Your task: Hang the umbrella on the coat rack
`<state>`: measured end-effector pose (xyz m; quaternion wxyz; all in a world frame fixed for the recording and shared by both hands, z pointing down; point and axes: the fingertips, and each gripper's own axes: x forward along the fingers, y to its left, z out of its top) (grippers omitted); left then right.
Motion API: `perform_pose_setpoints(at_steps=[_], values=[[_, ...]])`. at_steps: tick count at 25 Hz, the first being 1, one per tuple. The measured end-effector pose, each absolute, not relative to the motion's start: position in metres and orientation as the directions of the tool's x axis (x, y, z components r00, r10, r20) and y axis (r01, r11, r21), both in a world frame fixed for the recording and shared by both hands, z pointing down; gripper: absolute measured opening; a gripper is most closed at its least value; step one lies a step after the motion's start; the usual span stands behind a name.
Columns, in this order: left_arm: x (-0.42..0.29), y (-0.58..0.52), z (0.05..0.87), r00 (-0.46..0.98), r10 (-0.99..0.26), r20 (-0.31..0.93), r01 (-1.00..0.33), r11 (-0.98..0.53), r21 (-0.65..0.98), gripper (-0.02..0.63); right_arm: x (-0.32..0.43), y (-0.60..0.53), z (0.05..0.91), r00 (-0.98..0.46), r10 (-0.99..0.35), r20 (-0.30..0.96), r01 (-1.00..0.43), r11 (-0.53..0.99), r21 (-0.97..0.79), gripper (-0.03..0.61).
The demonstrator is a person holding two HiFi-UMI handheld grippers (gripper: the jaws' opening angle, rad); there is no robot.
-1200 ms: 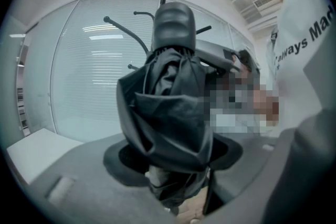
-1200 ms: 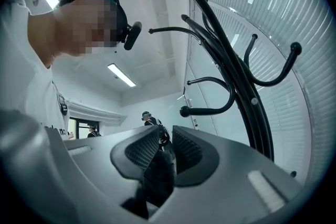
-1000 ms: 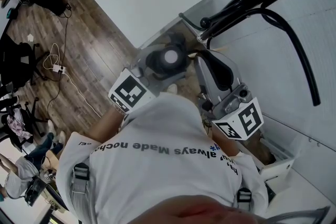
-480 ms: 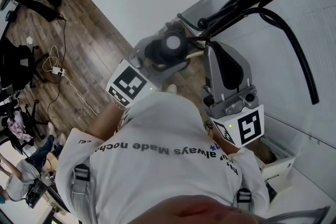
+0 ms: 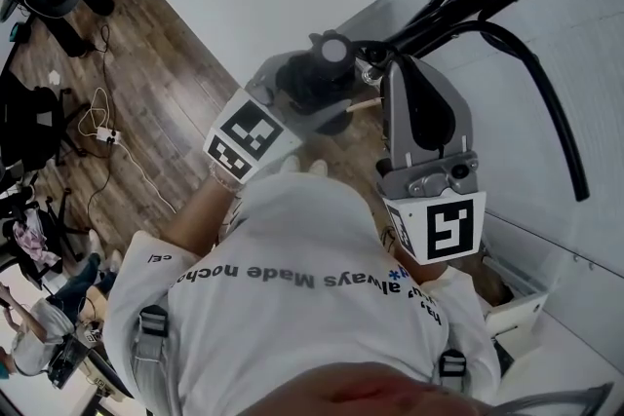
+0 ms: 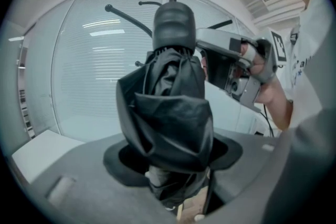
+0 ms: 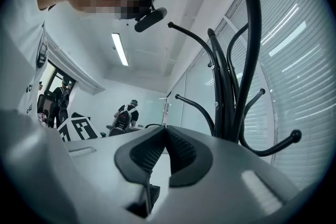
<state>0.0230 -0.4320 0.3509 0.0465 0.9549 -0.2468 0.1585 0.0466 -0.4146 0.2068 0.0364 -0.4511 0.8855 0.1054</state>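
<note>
Both jaws of the left gripper (image 6: 173, 157) stand wide and are clamped on the one folded black umbrella (image 6: 170, 102). It rises upright out of them at the centre of the left gripper view, rounded cap on top and crumpled cloth bulging over the pads. Gripping it low on the bundle probably leaves the upper end free to be brought to a hook.

The right gripper (image 7: 167, 136) has its jaws drawn together, ribbed pads meeting at the tips. A thin dark strip hangs low in the gap behind them, possibly the umbrella's strap, but I cannot tell. This gripper likely sits close beside the umbrella's top to help guide it on.

Beyond those jaws, right of centre in the right gripper view, stands the single black coat rack (image 7: 231, 86). At least five curved arms branch from its pole. In the head view the umbrella sits just beside the tip of one low arm, not yet hung.

Count: two grippers, one umbrella, one rack.
</note>
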Motion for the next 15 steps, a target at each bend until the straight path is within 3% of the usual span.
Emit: perform_pose_setpoints(at_steps=[12,15], values=[[0.034,-0.448,0.378,0.824,-0.42,0.38,-0.472,-0.88,0.051,0.284,0.054,-0.431,0.219,-0.523,-0.846,-0.104,-0.842,0.494,0.216,0.012],[0.043,-0.455,0.376,0.831,-0.408,0.378,-0.461,-0.885,0.059,0.284,0.06,-0.429,0.216,-0.531,-0.836,-0.139,-0.844,0.507,0.177,0.086]])
